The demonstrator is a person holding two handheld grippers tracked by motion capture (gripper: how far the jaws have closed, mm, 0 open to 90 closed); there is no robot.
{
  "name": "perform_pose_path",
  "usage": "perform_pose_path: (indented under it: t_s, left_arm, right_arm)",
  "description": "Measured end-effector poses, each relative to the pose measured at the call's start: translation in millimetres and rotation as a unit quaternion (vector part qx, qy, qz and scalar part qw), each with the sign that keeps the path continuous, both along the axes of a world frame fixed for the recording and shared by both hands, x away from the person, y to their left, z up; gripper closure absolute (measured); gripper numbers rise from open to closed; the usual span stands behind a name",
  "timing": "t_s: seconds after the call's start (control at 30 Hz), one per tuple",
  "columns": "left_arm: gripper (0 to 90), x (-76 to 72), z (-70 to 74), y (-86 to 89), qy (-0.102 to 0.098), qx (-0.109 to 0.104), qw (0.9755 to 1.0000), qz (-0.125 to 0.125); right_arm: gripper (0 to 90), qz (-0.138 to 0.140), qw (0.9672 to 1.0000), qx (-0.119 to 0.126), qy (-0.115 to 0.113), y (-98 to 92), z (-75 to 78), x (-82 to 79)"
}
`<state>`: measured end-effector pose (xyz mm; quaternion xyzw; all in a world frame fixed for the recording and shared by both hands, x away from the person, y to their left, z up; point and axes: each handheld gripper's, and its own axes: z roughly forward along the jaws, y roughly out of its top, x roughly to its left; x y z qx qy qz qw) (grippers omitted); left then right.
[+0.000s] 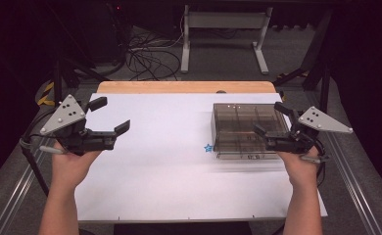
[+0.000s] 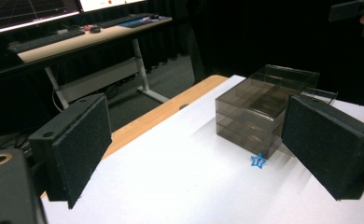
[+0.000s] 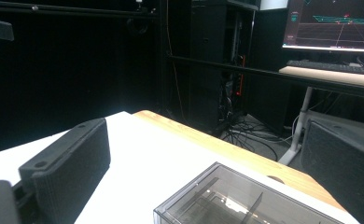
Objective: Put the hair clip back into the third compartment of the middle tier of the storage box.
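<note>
A smoky clear plastic drawer box [image 1: 248, 129] stands on the white table sheet [image 1: 159, 161] at the right, with dividers showing through its top. In the left gripper view the box [image 2: 264, 109] shows stacked drawers, and the right gripper view looks over its lid [image 3: 241, 200]. A small blue star [image 1: 208, 147] lies on the sheet at the box's front left corner; the star [image 2: 258, 161] also sits between the left jaws' line of sight. My left gripper [image 1: 113, 116] hovers over the sheet's left edge, open and empty. My right gripper [image 1: 270, 119] hangs open over the box's right side, nothing between its jaws.
A bare wooden strip [image 1: 186, 87] runs along the table's far edge. Behind it stand a white desk frame [image 1: 223, 34] and a tangle of floor cables [image 1: 150, 56]. Metal rails [image 1: 355, 181] flank the table. A desk with monitor and keyboard [image 2: 45, 39] is farther off.
</note>
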<state>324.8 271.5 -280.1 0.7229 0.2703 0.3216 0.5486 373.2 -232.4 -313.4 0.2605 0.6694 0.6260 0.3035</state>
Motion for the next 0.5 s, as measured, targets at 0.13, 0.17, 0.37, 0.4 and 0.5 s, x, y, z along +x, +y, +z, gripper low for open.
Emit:
perform_pose_path:
  t_s: [0.13, 0.17, 0.37, 0.4, 0.5]
  left_arm:
    - [10.5, 0.0, -0.9, -7.9, -0.001, 0.007, 1.0000, -0.004]
    - [11.6, -0.1, -1.3, -9.7, -0.001, 0.009, 0.9999, -0.003]
    - [14.3, 0.9, -4.5, -20.4, 0.001, 0.022, 0.9997, -0.006]
    - [15.1, 1.2, -5.1, -22.2, 0.001, 0.022, 0.9997, -0.006]
    - [16.0, 2.7, -7.2, -27.3, 0.004, 0.025, 0.9996, -0.008]
  right_arm:
    - [2.8, -0.004, 1.0000, -0.002, 0.001, -0.7, -0.1, -0.2]
    - [3.2, -0.007, 1.0000, -0.001, 0.001, -1.4, 0.2, -0.5]
    - [3.9, -0.011, 0.9999, 0.003, 0.003, -2.7, 1.0, -1.4]
    - [4.0, -0.012, 0.9999, 0.003, 0.003, -3.1, 1.0, -1.4]
    - [4.1, -0.013, 0.9999, 0.002, 0.002, -3.4, 1.5, -1.7]
